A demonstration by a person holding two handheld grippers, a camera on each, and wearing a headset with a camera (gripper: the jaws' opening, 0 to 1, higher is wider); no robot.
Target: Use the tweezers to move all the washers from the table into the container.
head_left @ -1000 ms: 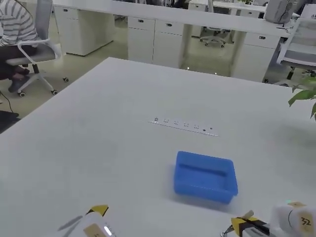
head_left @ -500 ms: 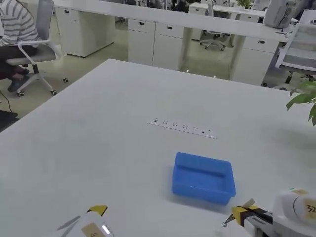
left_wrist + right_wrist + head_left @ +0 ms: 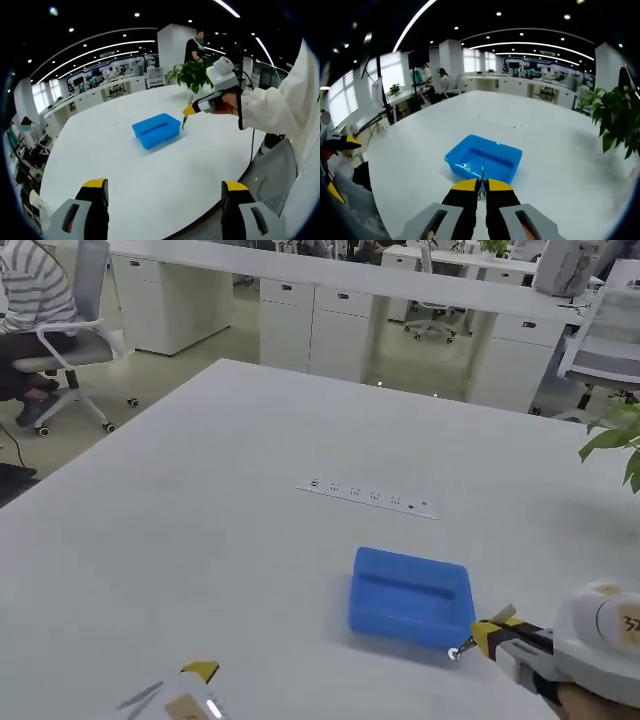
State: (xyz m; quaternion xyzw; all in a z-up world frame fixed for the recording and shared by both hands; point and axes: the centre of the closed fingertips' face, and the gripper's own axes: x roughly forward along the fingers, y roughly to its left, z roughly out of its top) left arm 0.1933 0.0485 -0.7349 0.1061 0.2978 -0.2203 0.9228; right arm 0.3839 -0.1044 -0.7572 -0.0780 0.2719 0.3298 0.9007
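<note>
R tongs (image 3: 492,633), clamped on tweezers (image 3: 462,648), are closer than 1 s ago. Tip now at container (image 3: 405,625) near corner, poss. w/ washer, too small to tell. L tongs (image 3: 164,186) gape open above counter (image 3: 250,540).

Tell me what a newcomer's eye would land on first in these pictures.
The bright blue container stands out first, alone on the wide white table. Next comes the right gripper, shut on thin tweezers whose tip sits at the container's near right corner in the head view. The left gripper hangs open over the table's near side.
</note>
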